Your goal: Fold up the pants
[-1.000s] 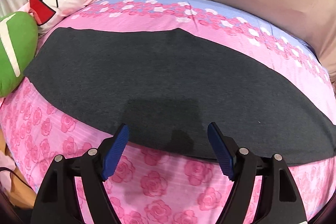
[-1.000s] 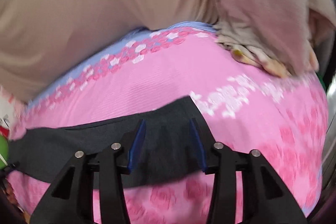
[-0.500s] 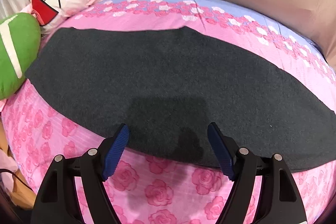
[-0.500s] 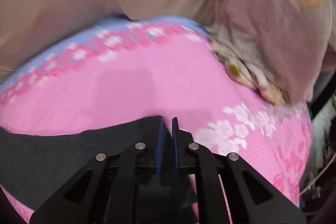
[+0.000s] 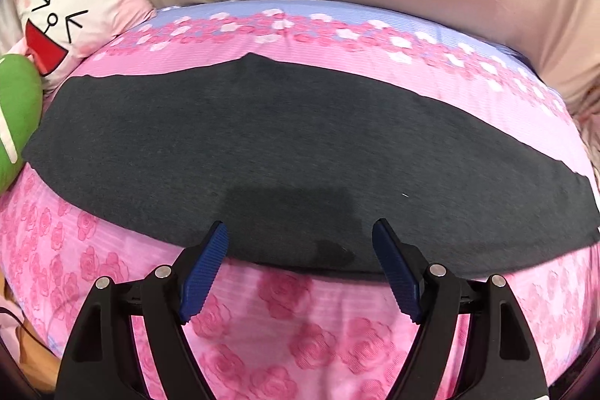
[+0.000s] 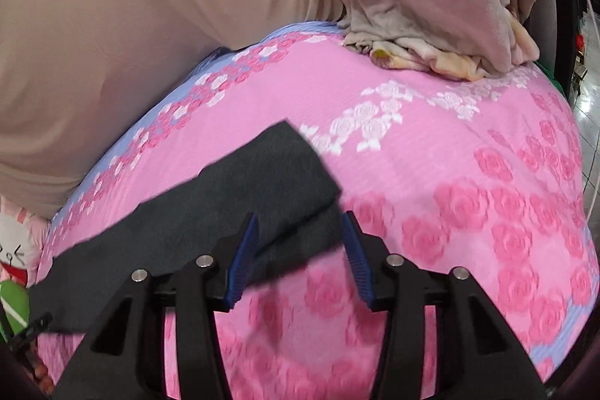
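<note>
- Left wrist view: the left claw [image 5: 300,268] hangs over the near edge of the dark grey pants [image 5: 262,145] with its jaws wide apart and nothing between them, probably poised to take that hem.
- The pants lie flat across the pink rose-print bed [image 5: 300,317], running left to right, likely already folded lengthwise into one long band.
- Right wrist view: the right claw [image 6: 300,253] is opening over the right end of the pants [image 6: 240,197]; its pads do not press the cloth, which looks released.
- The fabric looks smooth, with one squared corner at the right end.
- A cartoon-face pillow [image 5: 75,10] sits at the far left.
</note>
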Tool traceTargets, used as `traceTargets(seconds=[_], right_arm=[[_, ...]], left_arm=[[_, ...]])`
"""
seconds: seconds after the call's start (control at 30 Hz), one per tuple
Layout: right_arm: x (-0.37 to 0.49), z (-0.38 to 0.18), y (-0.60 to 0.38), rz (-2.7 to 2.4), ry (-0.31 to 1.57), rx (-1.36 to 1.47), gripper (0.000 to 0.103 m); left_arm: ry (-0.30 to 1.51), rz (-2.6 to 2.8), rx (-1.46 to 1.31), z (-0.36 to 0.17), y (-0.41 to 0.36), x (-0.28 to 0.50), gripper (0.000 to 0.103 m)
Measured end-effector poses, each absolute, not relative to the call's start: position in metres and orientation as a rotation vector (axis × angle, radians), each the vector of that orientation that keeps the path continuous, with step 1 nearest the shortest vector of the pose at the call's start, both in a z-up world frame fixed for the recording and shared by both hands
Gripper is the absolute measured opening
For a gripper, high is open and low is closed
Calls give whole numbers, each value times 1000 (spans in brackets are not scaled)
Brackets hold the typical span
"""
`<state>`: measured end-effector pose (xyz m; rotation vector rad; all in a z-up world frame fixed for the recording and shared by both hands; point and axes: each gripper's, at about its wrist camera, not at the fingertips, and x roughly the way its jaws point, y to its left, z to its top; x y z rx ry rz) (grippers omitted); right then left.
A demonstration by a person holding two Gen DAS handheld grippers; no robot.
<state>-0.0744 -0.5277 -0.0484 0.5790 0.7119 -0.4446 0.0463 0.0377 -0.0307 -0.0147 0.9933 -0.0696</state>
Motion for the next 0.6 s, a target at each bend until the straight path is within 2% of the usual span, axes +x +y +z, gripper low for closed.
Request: traceTargets(seconds=[0.03, 0.07, 0.13, 0.27, 0.37, 0.47, 0.53, 0.57, 0.6], right_arm=[[-65, -53, -537, -466, 736, 580, 45], [-56, -60, -545, -487, 768, 585, 39], [-44, -71, -550, -481, 803, 589, 8], [-65, -29, -524, -448, 709, 501, 6], [-68, -40, -527, -500, 770, 450, 14], [-82, -62, -537, -516, 807, 553, 15], [-98, -62, -534, -484, 755, 633, 41], [-102, -61, -530, -476, 740, 652, 60], [-105, -62, -527, -465, 724, 669, 61]], left_arm=[[989, -70, -15, -29, 37, 43, 77], [984, -69, -14, -27, 39, 39, 78], [977, -54, -16, -25, 45, 33, 78], [972, -13, -20, -21, 62, 28, 78], [984, -19, -21, -26, 63, 31, 79], [1000, -31, -22, -29, 59, 33, 79], [996, -51, -27, -29, 57, 30, 80], [994, -57, -23, -29, 55, 29, 80], [995, -60, -17, -30, 54, 29, 80]])
